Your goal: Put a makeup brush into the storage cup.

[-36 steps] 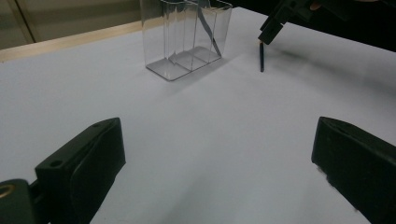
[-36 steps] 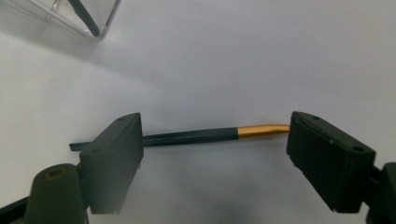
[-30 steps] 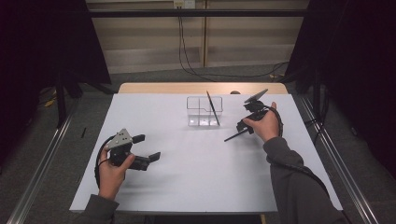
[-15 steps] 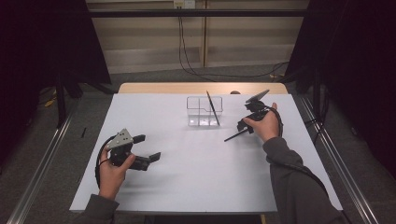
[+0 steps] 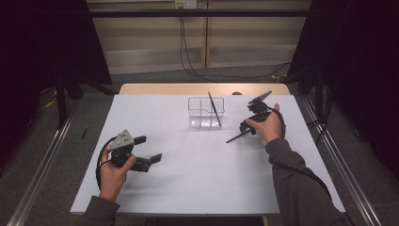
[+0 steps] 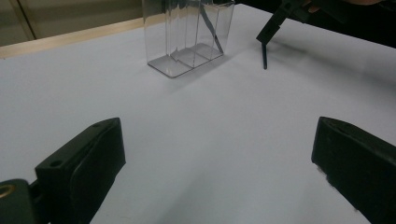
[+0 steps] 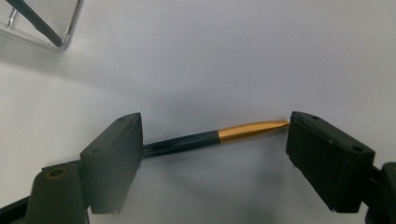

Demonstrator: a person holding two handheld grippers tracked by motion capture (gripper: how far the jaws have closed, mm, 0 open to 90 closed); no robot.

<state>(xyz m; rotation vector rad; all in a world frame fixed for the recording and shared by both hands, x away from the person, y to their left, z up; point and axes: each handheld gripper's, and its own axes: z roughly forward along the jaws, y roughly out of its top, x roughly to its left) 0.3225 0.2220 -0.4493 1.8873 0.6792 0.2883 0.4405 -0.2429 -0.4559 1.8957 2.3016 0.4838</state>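
Observation:
A clear plastic organiser with several compartments stands at the back middle of the white table. One thin black stick leans inside it. A second black stick with a gold tip lies on the table, seen in the high view as the stick left of the right hand. My right gripper is open just above this stick, one jaw over its black shaft and the other by the gold tip. My left gripper is open and holds nothing, low over the table at the front left.
The left gripper view looks across bare table to the organiser and the other gripper over the lying stick. A wooden strip borders the table's far edge. Dark floor and metal rails lie beyond the sides.

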